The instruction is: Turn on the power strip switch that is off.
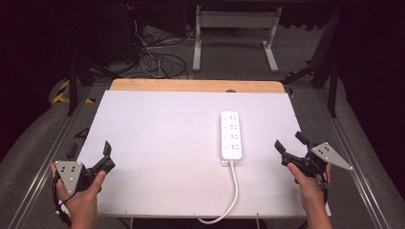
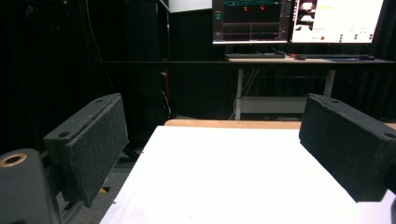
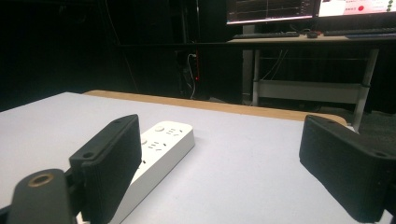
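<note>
The power strip (image 1: pixel 231 135) is laid flat on the white table (image 1: pixel 157 143), a bit right of the middle, with its white cord (image 1: pixel 232 193) run back over the near edge. The left gripper (image 1: pixel 106 153) is held at the near left corner, its jaws spread wide with nothing between them. The right gripper (image 1: pixel 291 143) is held just right of the strip, jaws wide too. Both are kept apart from the strip.
</note>
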### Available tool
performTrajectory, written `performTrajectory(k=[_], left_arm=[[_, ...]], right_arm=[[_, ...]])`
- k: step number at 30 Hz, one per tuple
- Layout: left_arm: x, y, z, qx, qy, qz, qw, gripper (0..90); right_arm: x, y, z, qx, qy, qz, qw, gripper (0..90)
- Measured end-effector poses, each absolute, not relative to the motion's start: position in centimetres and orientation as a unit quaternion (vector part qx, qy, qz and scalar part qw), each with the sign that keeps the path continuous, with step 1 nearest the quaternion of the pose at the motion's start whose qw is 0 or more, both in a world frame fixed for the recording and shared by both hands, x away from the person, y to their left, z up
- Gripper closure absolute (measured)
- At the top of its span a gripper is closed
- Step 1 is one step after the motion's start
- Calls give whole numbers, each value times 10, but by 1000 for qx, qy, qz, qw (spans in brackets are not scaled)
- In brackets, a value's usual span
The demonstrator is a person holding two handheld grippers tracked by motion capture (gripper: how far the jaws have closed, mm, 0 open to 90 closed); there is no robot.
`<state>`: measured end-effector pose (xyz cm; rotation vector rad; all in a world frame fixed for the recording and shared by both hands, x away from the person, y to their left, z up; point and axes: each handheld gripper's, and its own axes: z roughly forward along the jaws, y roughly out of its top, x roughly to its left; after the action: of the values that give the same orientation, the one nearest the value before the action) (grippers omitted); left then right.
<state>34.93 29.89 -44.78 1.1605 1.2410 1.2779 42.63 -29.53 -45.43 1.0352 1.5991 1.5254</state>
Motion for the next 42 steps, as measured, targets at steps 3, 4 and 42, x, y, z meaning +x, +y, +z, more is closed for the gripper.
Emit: performTrajectory(k=[3, 4, 42], left_arm=[[350, 299, -448, 478, 510, 525, 487, 83], [350, 299, -448, 478, 509, 524, 488, 83], [353, 295, -448, 484, 503, 520, 493, 83]], right_arm=[[426, -296, -454, 400, 614, 588, 343, 135], [426, -296, -454, 400, 614, 588, 343, 135], [414, -304, -445, 382, 593, 599, 380, 398]])
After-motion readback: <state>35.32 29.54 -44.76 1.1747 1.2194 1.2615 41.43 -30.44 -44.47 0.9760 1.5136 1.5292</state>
